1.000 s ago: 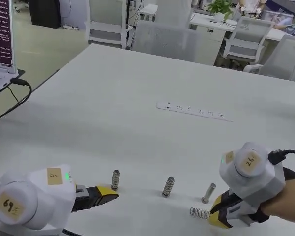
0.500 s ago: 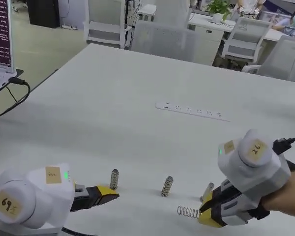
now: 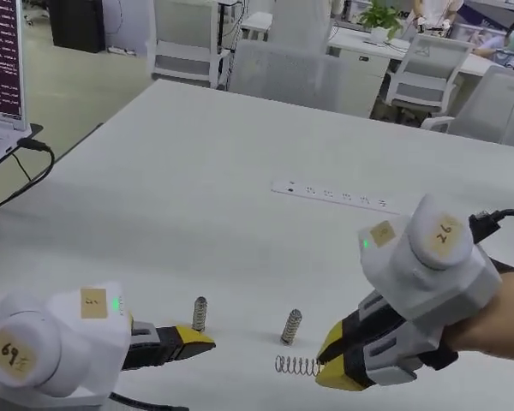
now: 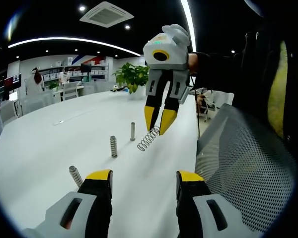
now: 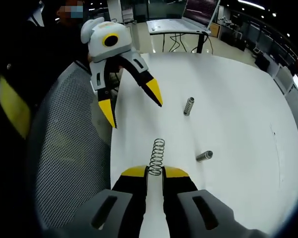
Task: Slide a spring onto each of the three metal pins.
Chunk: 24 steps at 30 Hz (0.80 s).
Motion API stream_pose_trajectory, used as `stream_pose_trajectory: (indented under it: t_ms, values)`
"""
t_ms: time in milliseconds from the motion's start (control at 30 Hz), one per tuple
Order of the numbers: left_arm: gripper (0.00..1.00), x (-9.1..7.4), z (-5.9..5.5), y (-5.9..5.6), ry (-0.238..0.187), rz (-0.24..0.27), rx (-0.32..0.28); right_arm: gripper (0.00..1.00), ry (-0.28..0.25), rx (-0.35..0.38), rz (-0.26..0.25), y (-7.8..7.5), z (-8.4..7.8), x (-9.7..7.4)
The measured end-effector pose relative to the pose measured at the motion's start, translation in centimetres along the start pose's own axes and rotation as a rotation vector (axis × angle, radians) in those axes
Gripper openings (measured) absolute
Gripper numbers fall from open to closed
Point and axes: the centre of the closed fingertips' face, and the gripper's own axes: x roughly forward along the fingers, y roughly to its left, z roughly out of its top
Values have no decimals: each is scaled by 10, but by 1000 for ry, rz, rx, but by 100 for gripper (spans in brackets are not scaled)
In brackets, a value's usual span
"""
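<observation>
- steel spring (image 3: pixel 295 366) is off the table (image 3: pixel 240 188) now, pinched at one end by the right gripper (image 3: pixel 338 374); a second ago it lay flat.
- left gripper view: left gripper (image 4: pixel 144 176) jaws wide apart, empty; bare pin (image 4: pixel 132 131) just behind the spring.
- right gripper view: two sprung pins (image 5: pixel 189 105) done; only this one left to thread.

White left claw (image 3: pixel 197 340), white right claw (image 3: pixel 325 370), yellow tips
</observation>
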Motion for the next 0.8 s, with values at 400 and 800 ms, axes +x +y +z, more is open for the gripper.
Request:
stream_pose_trajectory:
  t_ms: [400,800]
  values:
    - [36,2,11,-4,-16,-30,43,9,-22,-62,47,15,20,-1]
    - [28,4,17,-13,-35,-69,71,9,-21,-111,85,26,30,2]
